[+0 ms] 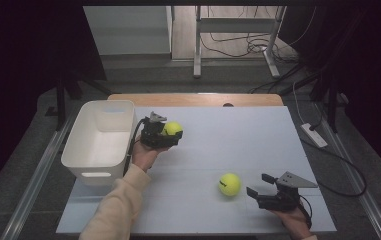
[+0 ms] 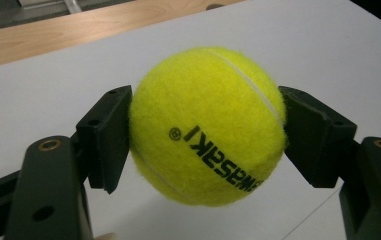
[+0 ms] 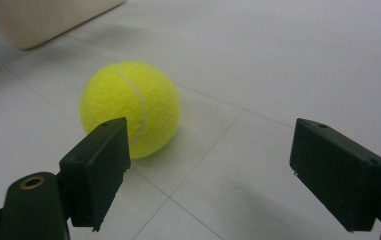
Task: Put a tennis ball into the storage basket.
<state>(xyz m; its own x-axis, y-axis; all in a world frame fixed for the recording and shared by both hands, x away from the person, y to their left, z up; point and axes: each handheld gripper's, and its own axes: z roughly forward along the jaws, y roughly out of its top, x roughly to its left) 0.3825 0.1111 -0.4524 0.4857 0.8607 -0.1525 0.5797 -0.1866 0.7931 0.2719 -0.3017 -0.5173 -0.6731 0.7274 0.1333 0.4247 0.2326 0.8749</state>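
The left gripper clamped a tennis ball; it should clear the bin rim before release; the right gripper gaped empty.

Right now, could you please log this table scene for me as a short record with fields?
left hand-held gripper: shut on a fuzzy yellow tennis ball, beside the bin
right hand-held gripper: open, holding nothing
second yellow tennis ball: resting on the board, just ahead of the right jaws
white rectangular plastic bin: at the board's left edge
surface: pale blue-white board
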